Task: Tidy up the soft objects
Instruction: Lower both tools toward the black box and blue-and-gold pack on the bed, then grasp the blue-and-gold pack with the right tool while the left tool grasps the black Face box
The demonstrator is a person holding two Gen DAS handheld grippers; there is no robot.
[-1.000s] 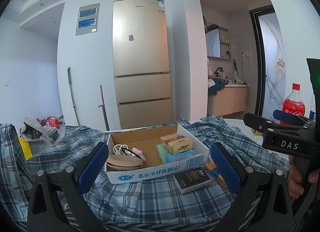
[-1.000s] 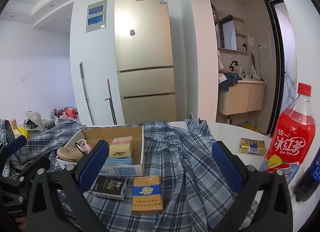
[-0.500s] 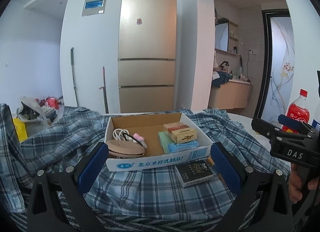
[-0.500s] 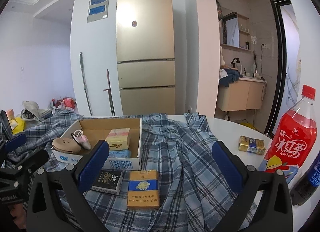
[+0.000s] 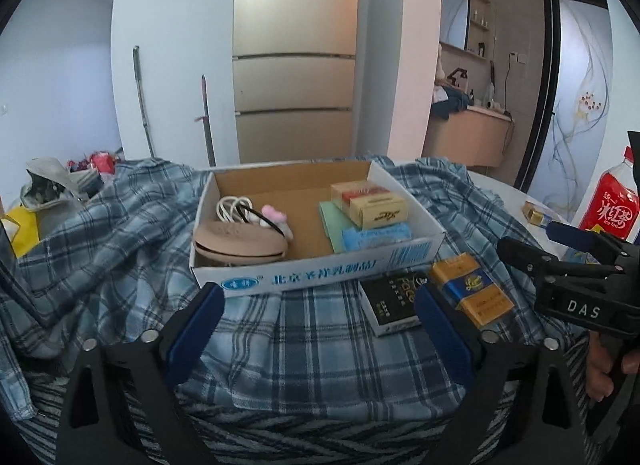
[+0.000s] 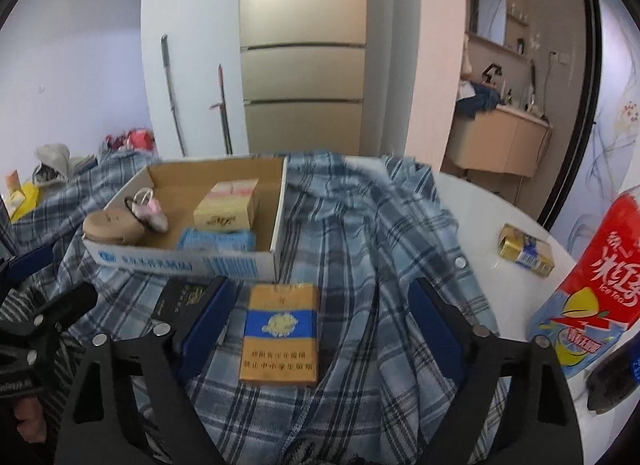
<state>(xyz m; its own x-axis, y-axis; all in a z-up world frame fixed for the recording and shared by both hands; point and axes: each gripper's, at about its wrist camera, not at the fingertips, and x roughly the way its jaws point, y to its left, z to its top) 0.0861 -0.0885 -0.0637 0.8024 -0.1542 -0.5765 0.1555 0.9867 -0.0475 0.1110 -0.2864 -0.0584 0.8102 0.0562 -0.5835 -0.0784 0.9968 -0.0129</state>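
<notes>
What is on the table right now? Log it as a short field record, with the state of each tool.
surface: plaid shirt spread over white table
box: open cardboard box on the shirt, holding small packs and a cable
loose packs: black pack, orange-blue pack, gold pack
bottle: red ice tea bottle
left tool: open, empty
right tool: open, empty

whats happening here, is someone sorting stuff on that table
A person holds a gripper in each hand over a blue plaid shirt spread across the table. The left gripper and right gripper are both open and hold nothing. A cardboard box of small items sits on the shirt, with a black pack and an orange pack lying on the cloth in front of it.
</notes>
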